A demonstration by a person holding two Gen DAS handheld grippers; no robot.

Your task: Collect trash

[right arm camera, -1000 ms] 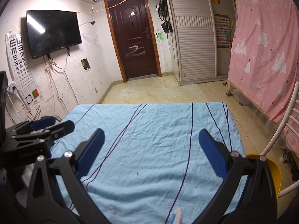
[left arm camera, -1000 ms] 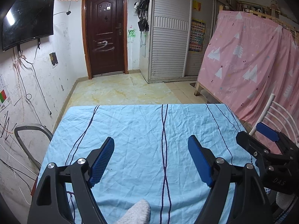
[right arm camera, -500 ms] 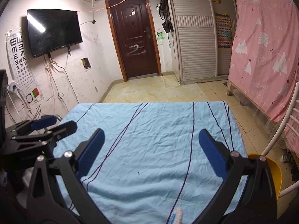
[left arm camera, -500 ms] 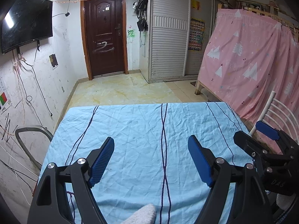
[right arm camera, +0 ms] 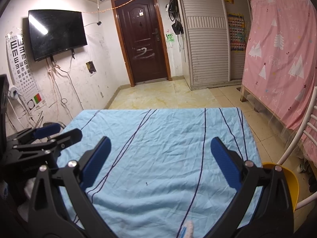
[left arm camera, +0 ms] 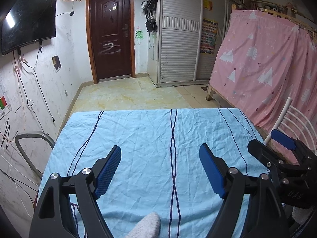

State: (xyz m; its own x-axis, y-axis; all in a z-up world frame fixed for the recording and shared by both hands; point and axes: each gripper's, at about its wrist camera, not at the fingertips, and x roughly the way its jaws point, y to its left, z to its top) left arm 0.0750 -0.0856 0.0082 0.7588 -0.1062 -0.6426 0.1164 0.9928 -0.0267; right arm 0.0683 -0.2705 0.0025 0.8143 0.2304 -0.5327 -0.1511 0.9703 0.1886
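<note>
My left gripper [left arm camera: 160, 156] is open and empty above the near part of a table covered with a light blue striped cloth [left arm camera: 158, 134]. My right gripper [right arm camera: 159, 148] is open and empty over the same cloth [right arm camera: 164, 130]. Each gripper shows at the edge of the other's view: the right one [left arm camera: 277, 144] on the right, the left one [right arm camera: 53, 132] on the left. No trash shows on the cloth. A whitish knitted thing [left arm camera: 146, 226] pokes in at the bottom edge, and a pale pink tip [right arm camera: 188, 228] at the bottom of the right wrist view.
A yellow bin [right arm camera: 287, 180] stands right of the table beside a white chair [right arm camera: 297, 138]. A grey metal chair frame [left arm camera: 29, 144] is at the table's left. A pink curtained bed [left arm camera: 267, 69] lines the right side. A tiled floor [left arm camera: 128, 97] runs to a brown door [left arm camera: 111, 33].
Both grippers have stayed open with only slight drift. The whitish knitted thing at the bottom of the left wrist view has shifted a little to the right.
</note>
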